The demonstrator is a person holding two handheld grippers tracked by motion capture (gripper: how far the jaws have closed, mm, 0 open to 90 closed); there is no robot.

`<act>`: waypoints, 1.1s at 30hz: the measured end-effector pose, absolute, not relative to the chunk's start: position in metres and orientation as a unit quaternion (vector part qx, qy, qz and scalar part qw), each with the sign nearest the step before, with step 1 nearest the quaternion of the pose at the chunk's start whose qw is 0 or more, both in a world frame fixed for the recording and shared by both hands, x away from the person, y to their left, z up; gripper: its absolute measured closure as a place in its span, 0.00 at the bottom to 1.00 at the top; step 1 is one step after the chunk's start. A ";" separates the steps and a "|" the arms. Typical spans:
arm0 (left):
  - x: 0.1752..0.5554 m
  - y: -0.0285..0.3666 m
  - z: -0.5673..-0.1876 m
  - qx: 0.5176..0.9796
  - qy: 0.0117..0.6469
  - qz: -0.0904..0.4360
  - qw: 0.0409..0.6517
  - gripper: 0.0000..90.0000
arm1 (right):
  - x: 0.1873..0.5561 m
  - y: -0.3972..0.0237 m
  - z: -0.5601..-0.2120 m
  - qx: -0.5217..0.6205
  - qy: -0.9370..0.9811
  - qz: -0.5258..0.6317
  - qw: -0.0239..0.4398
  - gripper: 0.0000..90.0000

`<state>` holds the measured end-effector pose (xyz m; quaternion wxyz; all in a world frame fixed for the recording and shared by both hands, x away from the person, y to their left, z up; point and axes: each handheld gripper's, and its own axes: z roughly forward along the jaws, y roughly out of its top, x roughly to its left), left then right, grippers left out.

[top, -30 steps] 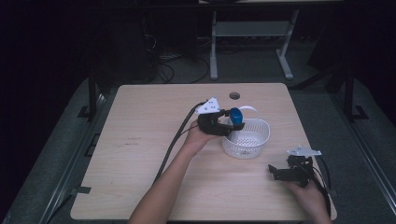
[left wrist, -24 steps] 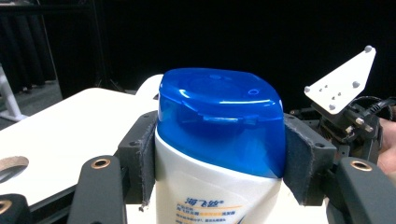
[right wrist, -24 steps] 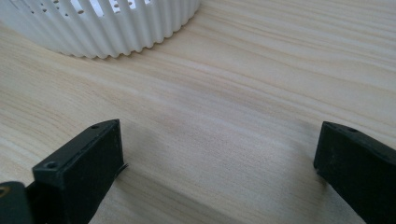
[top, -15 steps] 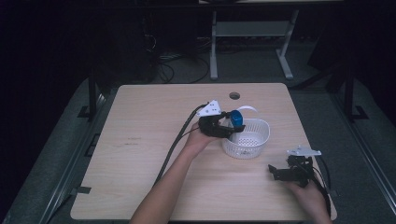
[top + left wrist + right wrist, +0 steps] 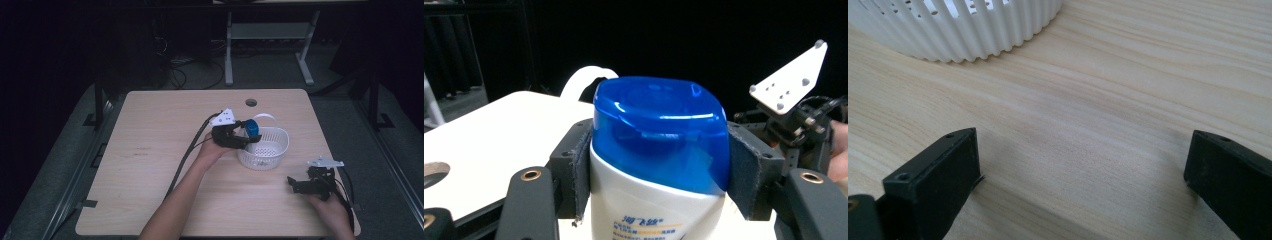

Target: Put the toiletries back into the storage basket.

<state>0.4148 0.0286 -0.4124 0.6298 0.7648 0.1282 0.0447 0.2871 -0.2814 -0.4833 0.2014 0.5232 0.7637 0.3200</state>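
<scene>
A white bottle with a blue cap (image 5: 659, 135) sits between the pads of my left gripper (image 5: 659, 175), which is shut on it. In the high view that left gripper (image 5: 247, 135) holds the bottle (image 5: 251, 128) over the left rim of a white slotted basket (image 5: 272, 155). My right gripper (image 5: 295, 184) rests low near the table's front right, its jaws wide apart. In the right gripper view, the right gripper (image 5: 1083, 170) is open over bare wood, and the basket's ribbed wall (image 5: 973, 30) lies ahead.
The wooden table (image 5: 150, 150) has a round cable hole (image 5: 251, 102) at the back. A black cable (image 5: 185, 160) trails from the left gripper along the forearm. The right gripper with its grey plate (image 5: 794, 80) shows far off in the left gripper view.
</scene>
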 end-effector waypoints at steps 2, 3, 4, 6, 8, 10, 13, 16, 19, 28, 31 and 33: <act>0.415 0.030 -0.413 0.763 0.129 0.047 0.632 0.41 | 0.287 -0.281 -0.483 0.523 0.764 0.320 0.202 0.01; 0.414 0.029 -0.412 0.764 0.128 0.051 0.630 0.40 | 0.287 -0.281 -0.483 0.523 0.764 0.320 0.202 0.01; 0.414 0.029 -0.412 0.766 0.127 0.054 0.628 0.40 | 0.287 -0.281 -0.483 0.523 0.764 0.320 0.201 0.01; 0.413 0.029 -0.411 0.769 0.124 0.058 0.625 0.40 | 0.287 -0.281 -0.483 0.523 0.764 0.320 0.202 0.01; 0.412 0.029 -0.411 0.771 0.124 0.061 0.621 0.38 | 0.287 -0.281 -0.483 0.523 0.764 0.320 0.202 0.01; 0.412 0.028 -0.411 0.771 0.125 0.059 0.622 0.37 | 0.287 -0.281 -0.483 0.523 0.764 0.320 0.201 0.01; 0.412 0.028 -0.412 0.772 0.128 0.060 0.619 0.33 | 0.287 -0.281 -0.483 0.523 0.764 0.320 0.202 0.01; 0.412 0.027 -0.412 0.775 0.132 0.062 0.616 0.28 | 0.287 -0.281 -0.483 0.523 0.764 0.320 0.201 0.01; 0.413 0.027 -0.411 0.775 0.138 0.060 0.614 0.21 | 0.287 -0.281 -0.483 0.523 0.764 0.320 0.202 0.01; 0.413 0.034 -0.403 0.781 0.152 0.069 0.602 0.15 | 0.287 -0.281 -0.483 0.523 0.764 0.320 0.201 0.01; 0.411 0.039 -0.398 0.785 0.152 0.073 0.597 0.15 | 0.287 -0.281 -0.483 0.523 0.764 0.320 0.202 0.01; 0.410 0.041 -0.395 0.789 0.152 0.075 0.590 0.15 | 0.287 -0.281 -0.483 0.523 0.764 0.320 0.201 0.01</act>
